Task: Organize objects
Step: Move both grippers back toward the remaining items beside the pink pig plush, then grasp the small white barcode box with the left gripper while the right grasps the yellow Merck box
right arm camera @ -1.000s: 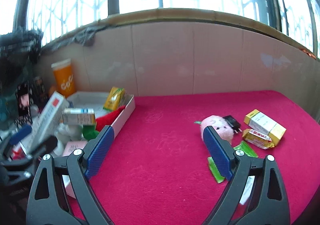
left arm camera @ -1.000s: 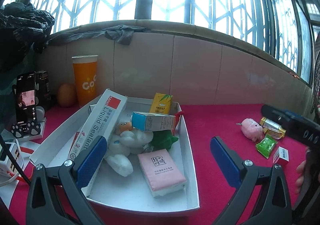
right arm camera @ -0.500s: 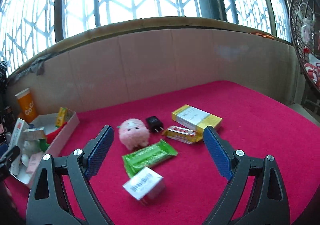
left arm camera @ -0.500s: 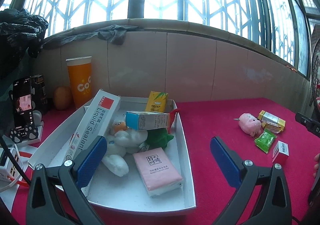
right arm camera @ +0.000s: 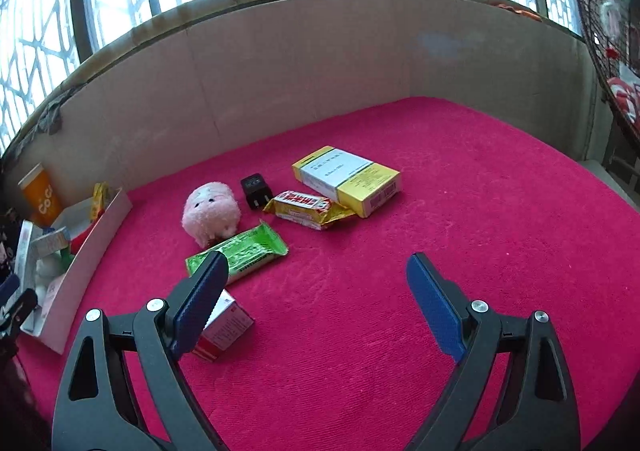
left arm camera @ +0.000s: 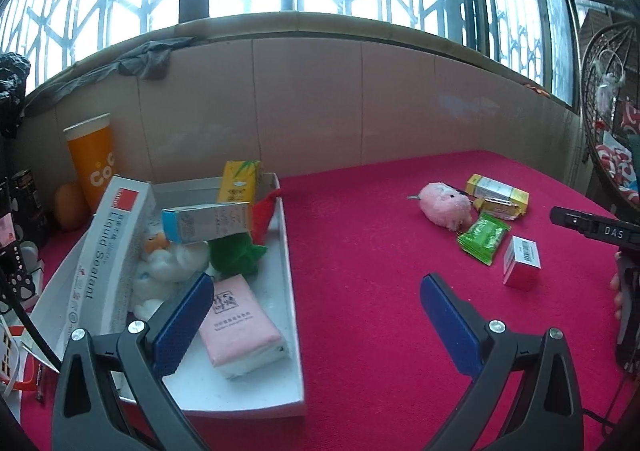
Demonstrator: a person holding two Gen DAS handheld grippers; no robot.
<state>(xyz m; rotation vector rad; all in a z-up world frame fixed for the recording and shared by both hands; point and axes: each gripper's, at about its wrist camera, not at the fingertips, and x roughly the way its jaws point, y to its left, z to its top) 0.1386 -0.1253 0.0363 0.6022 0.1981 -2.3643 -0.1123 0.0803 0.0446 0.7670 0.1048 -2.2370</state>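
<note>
Red cloth is covering the bench (right arm camera: 440, 179) under barred windows. On its left side a white tray (left arm camera: 290, 279) is holding a sealant box (left arm camera: 108, 263), a pink tissue pack (left arm camera: 240, 327), plush toys and small cartons. Well apart, to the right, a pink plush pig (right arm camera: 210, 213), a black charger (right arm camera: 254, 191), a yellow box (right arm camera: 348, 179), a candy bar (right arm camera: 304, 207), a green wrapper (right arm camera: 240, 253) and a red-and-white box (right arm camera: 224, 327) are lying loose. The left gripper (left arm camera: 316, 315) is hanging wide and empty beside the tray's near corner. The right gripper (right arm camera: 316, 307) is hanging wide and empty, its left finger just above the red-and-white box.
</note>
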